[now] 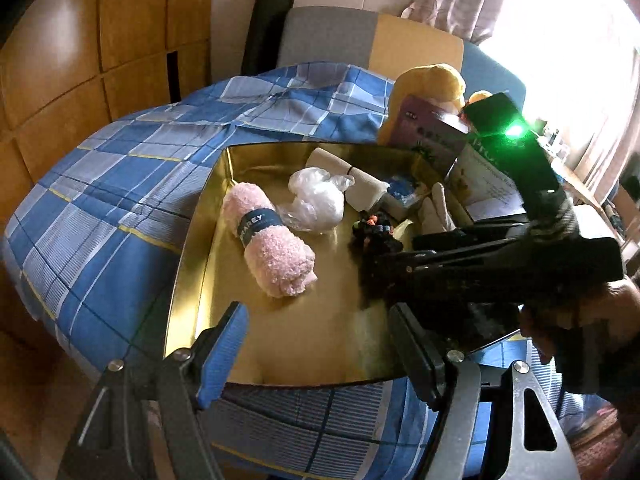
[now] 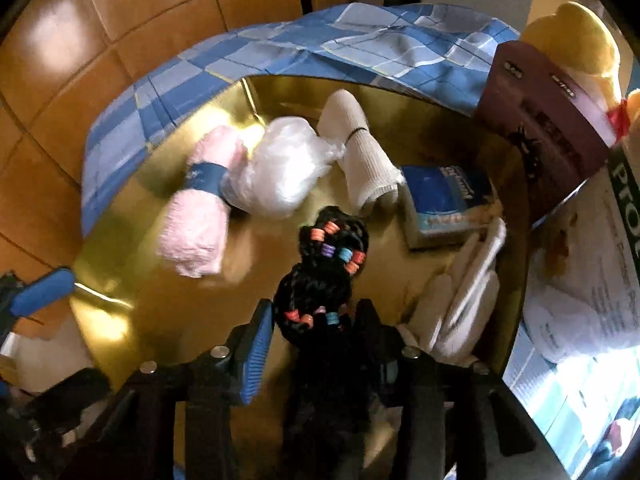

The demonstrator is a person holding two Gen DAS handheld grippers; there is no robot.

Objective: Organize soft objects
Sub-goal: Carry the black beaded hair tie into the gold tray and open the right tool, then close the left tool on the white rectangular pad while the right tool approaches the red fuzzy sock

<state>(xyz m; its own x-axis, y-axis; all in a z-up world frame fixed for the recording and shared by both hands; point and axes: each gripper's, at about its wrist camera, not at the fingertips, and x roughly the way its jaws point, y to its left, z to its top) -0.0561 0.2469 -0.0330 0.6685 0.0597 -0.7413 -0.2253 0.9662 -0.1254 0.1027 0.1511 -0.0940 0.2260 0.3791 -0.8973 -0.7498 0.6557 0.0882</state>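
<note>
A gold tray lies on a blue checked bedspread. In it are a rolled pink towel with a dark band, a crumpled clear plastic bag, a rolled white cloth, a blue packet, white gloves and a black braided bundle with coloured beads. My right gripper is shut on the black bundle, low over the tray. My left gripper is open and empty above the tray's near edge.
The blue checked bedspread covers the bed around the tray. A yellow plush toy, a maroon box and a white printed bag stand at the tray's right side. Wooden panelling lies to the left.
</note>
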